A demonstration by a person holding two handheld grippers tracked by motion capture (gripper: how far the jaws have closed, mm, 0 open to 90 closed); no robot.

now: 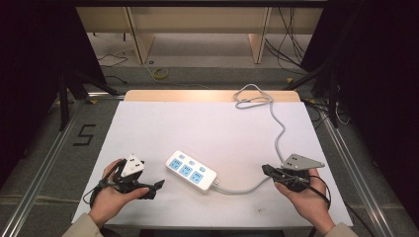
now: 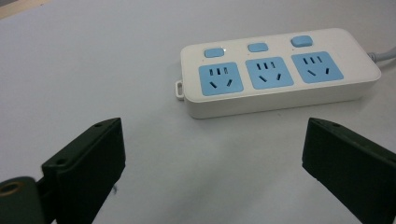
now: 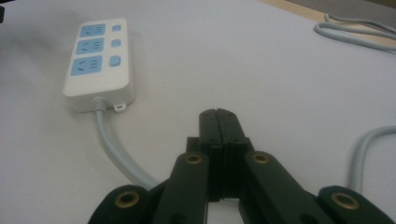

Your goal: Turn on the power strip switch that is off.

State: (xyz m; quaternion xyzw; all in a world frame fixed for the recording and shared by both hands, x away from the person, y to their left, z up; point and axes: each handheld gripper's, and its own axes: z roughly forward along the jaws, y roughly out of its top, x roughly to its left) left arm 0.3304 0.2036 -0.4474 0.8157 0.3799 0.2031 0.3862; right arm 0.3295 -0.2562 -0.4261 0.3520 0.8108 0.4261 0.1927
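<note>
Left hand-held gripper (image 1: 157, 186), high view: jaws spread, pointing right toward the power strip (image 1: 191, 171), holding nothing and short of touching it. The strip lies flat on the white desk (image 1: 207, 128), near the front edge and between the two hands, angled with its cable end toward the right. Its grey cable (image 1: 247, 187) leaves that end, sags toward the front, passes at the right hand-held gripper (image 1: 265, 170), then runs up the desk to a loose coil (image 1: 253, 100) at the far edge. Whether the cable touches that gripper cannot be told from here. Right jaws look pressed together. Nothing else stands on the desk; a black figure "5" (image 1: 85, 134) is marked on the floor to the left.

Left gripper view: left hand-held gripper (image 2: 212, 154) is wide open, one jaw at each side, bare desk (image 2: 93, 60) between them. Power strip (image 2: 280, 70) lies just beyond, apart from both jaws, showing three blue sockets and three blue switches.

Right gripper view: right hand-held gripper (image 3: 218, 114) has jaws closed flat against each other with nothing between them. Power strip (image 3: 99, 58) lies ahead to the left, well apart. Its cable (image 3: 114, 149) curves back toward the gripper's base and goes out of sight behind it. Another grey run (image 3: 369, 149) lies at the right, and the coil (image 3: 355, 30) at the far edge.
</note>
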